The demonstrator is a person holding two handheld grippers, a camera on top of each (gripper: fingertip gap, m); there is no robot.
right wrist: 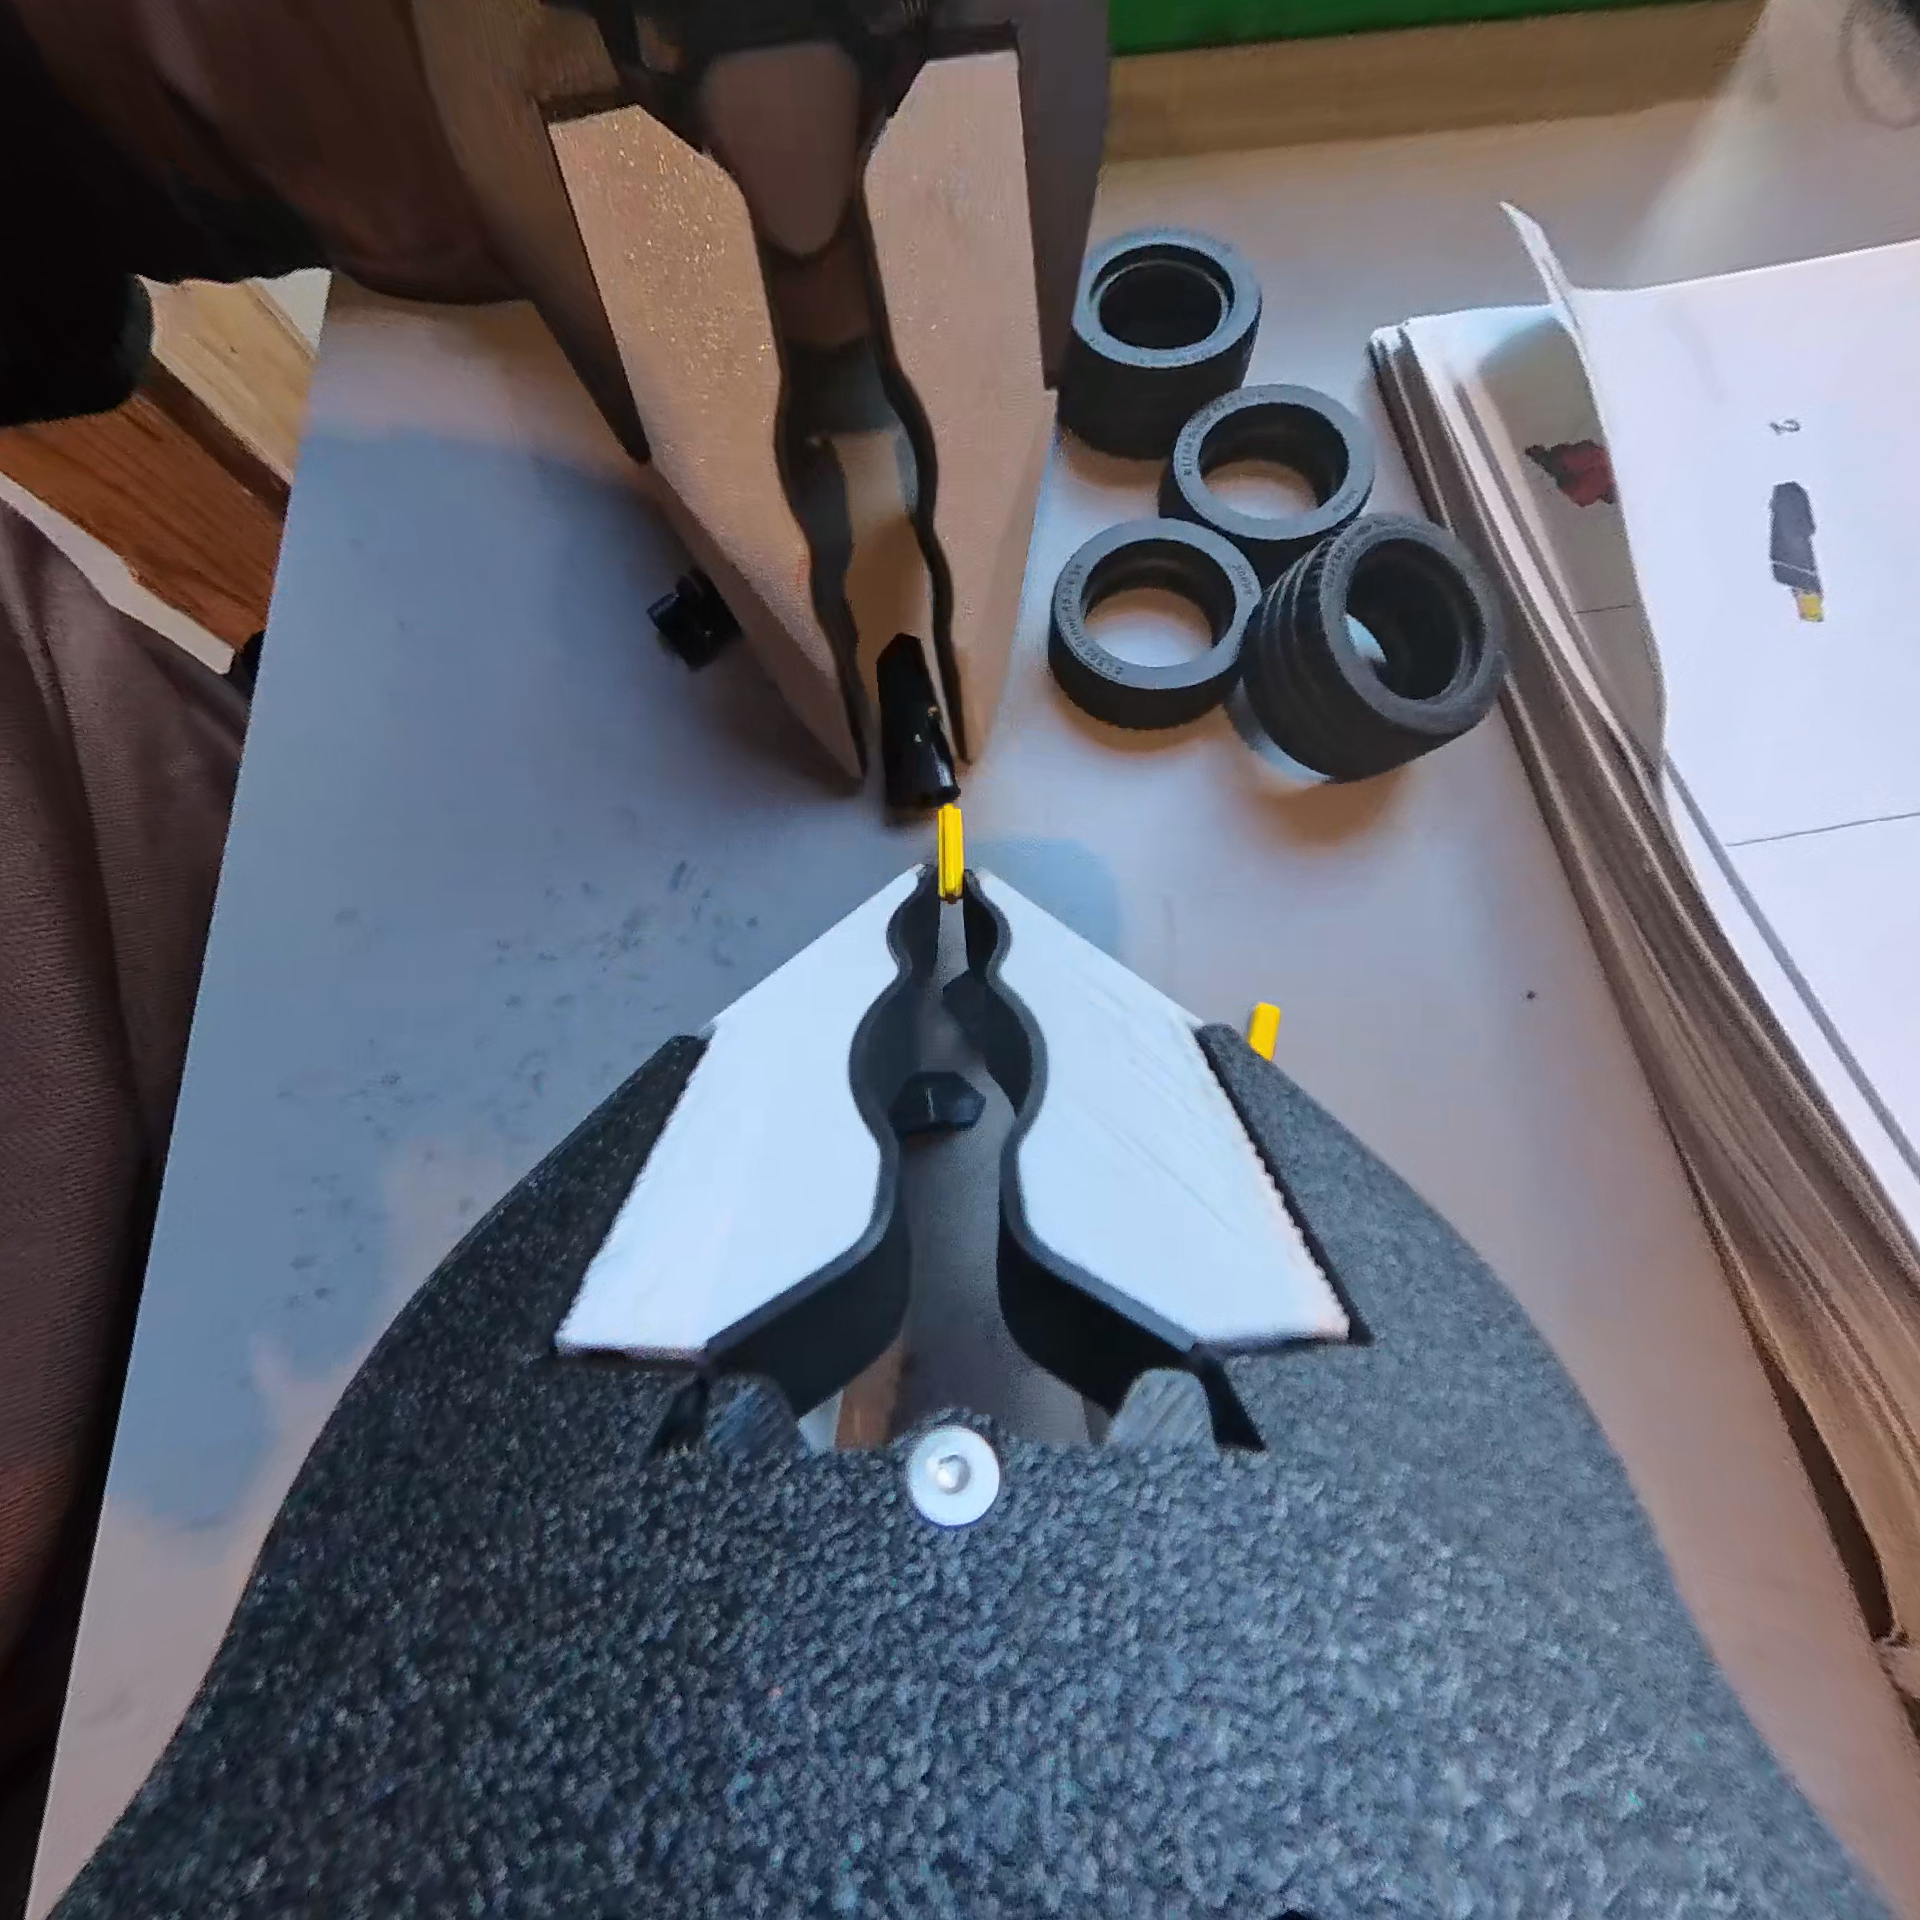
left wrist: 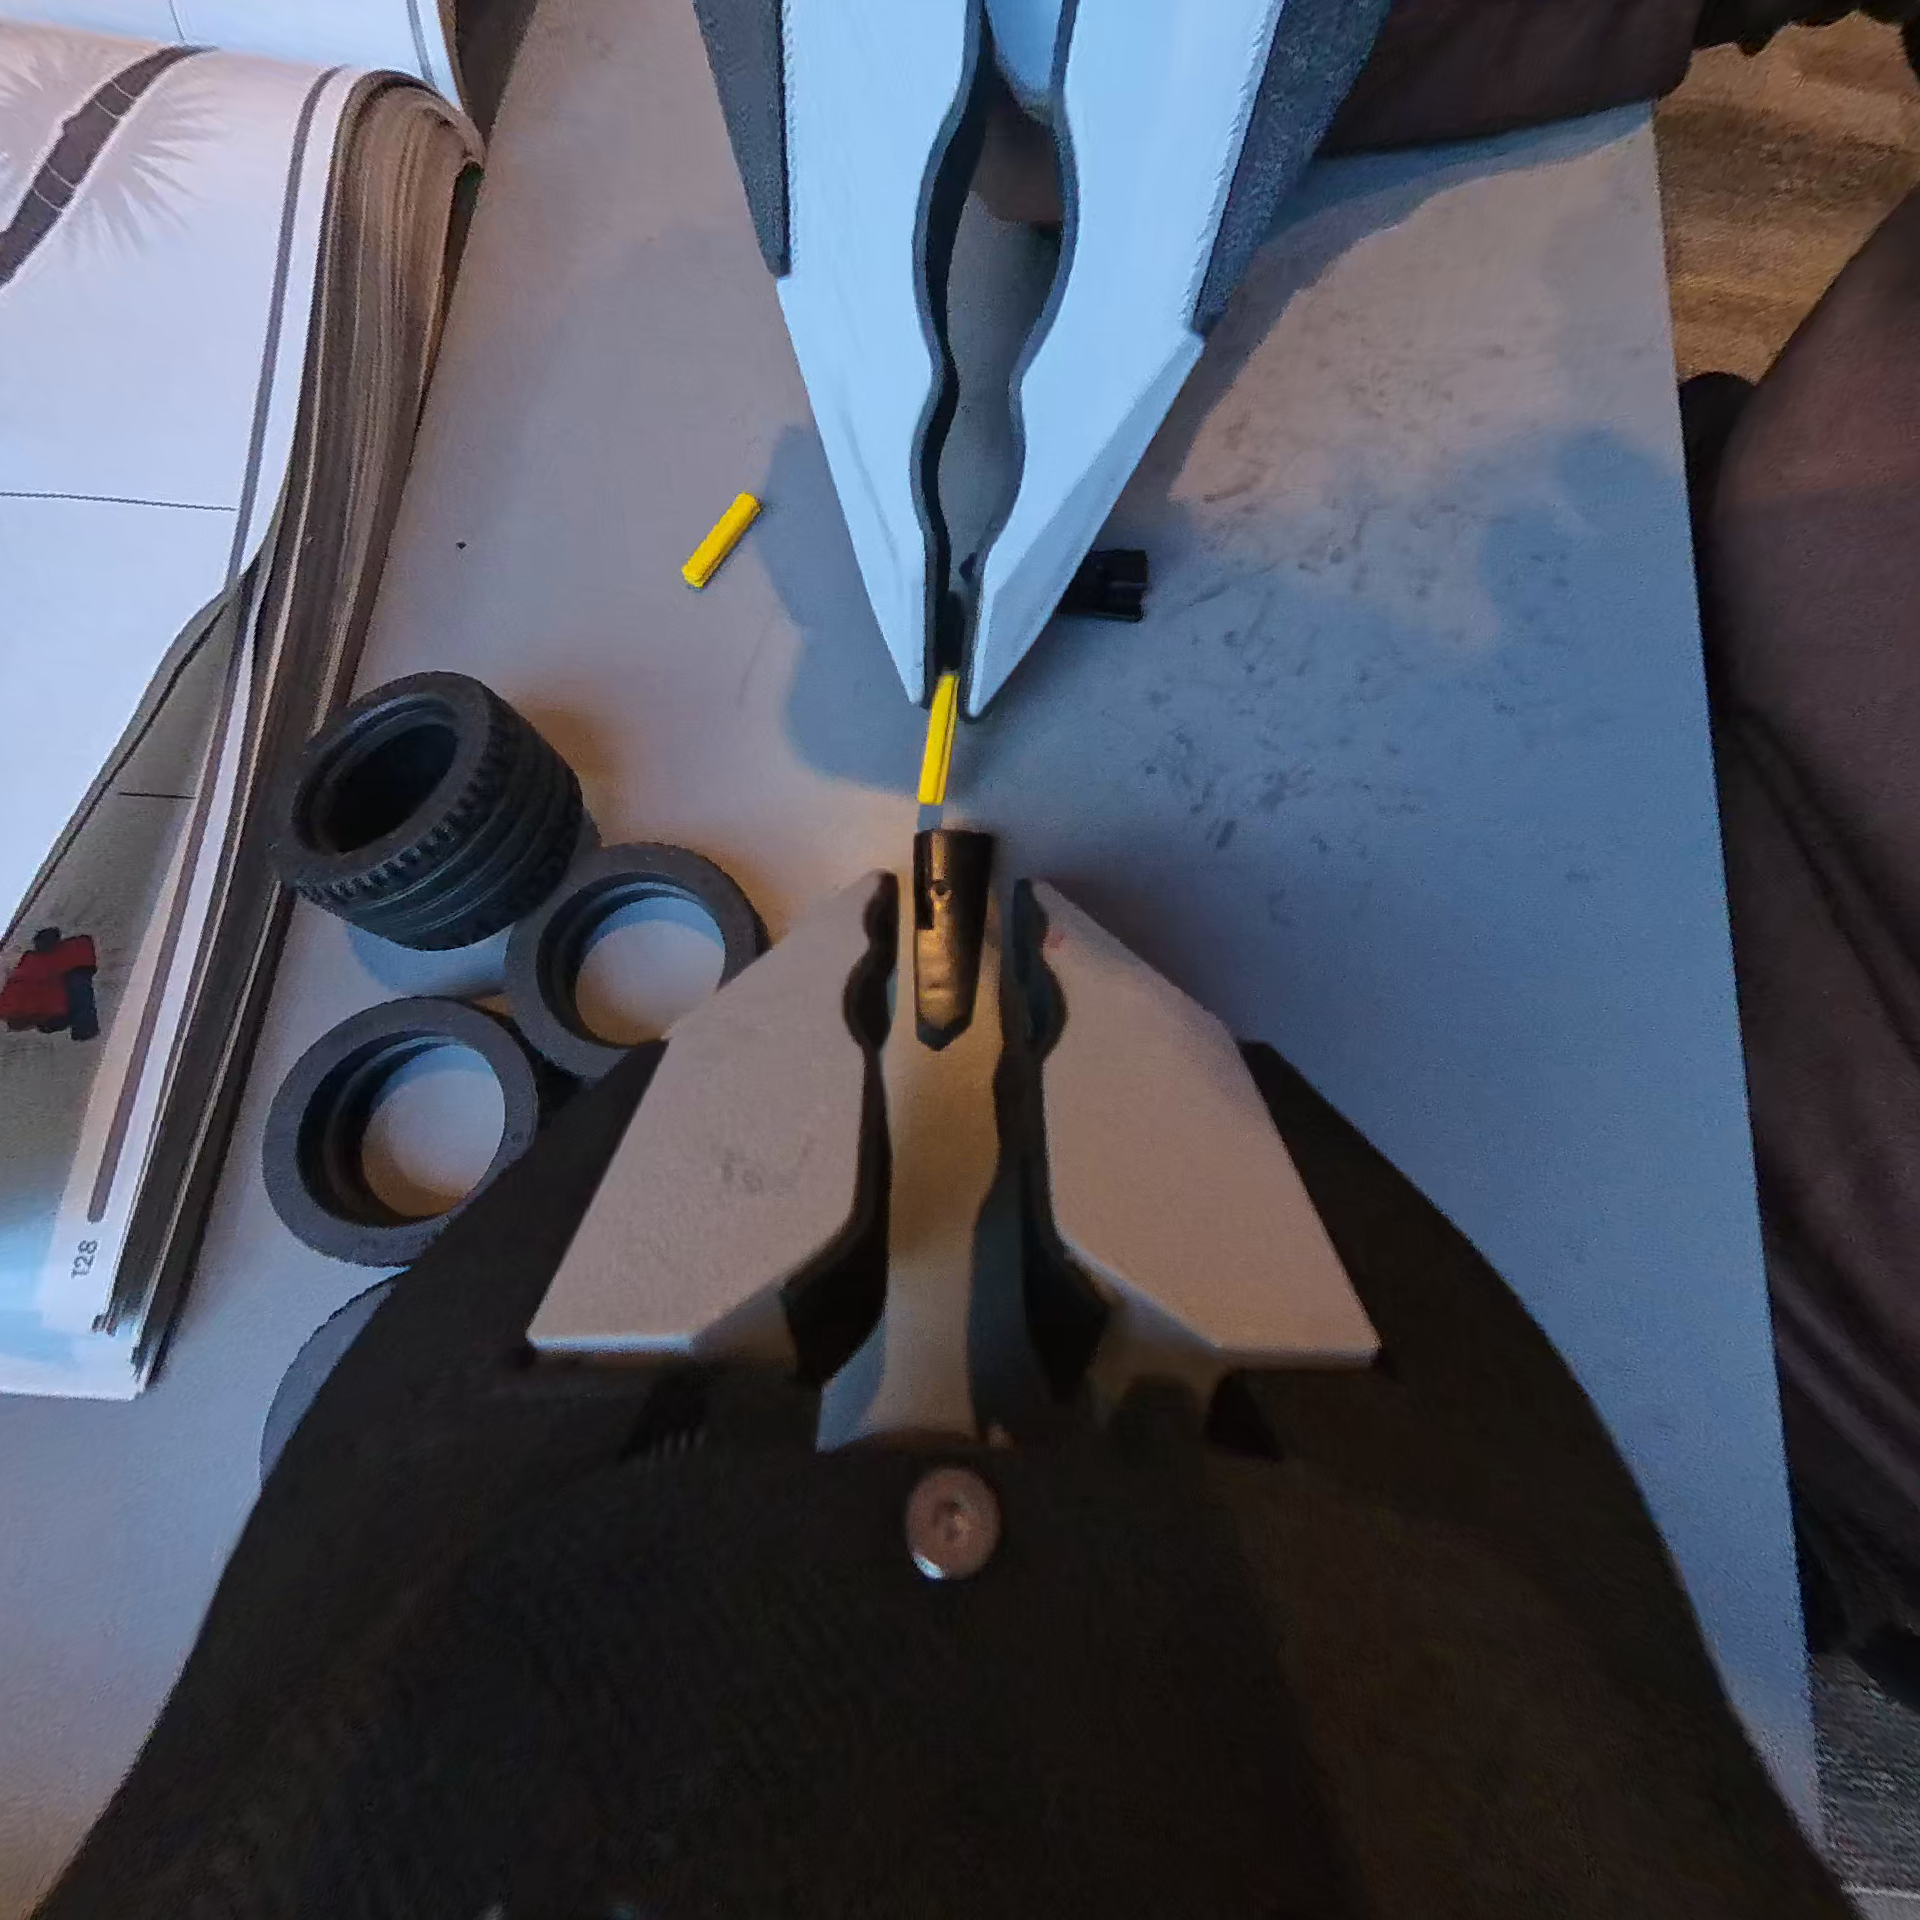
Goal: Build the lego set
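Note:
My left gripper (left wrist: 948, 894) is shut on a black connector piece (left wrist: 948, 935), which points away from me; they also show in the right wrist view, the gripper (right wrist: 906, 764) and the piece (right wrist: 914, 727). My right gripper (right wrist: 948, 881) is shut on a short yellow axle (right wrist: 950, 850) that sticks out past its tips. In the left wrist view the right gripper (left wrist: 945, 709) comes in from the top with the axle (left wrist: 940, 740). The axle's free end is in line with the connector's open end, just short of it, above the white table (left wrist: 1403, 831).
A second yellow axle (left wrist: 720, 540) lies loose on the table. Small black pieces lie beside the left gripper (right wrist: 691, 618) and by the right gripper (left wrist: 1117, 584). Several black tyres (right wrist: 1299, 582) sit beside an open instruction booklet (right wrist: 1714, 727). The table edge (left wrist: 1704, 727) borders brown fabric. Left and right tips are no more than a few centimetres apart.

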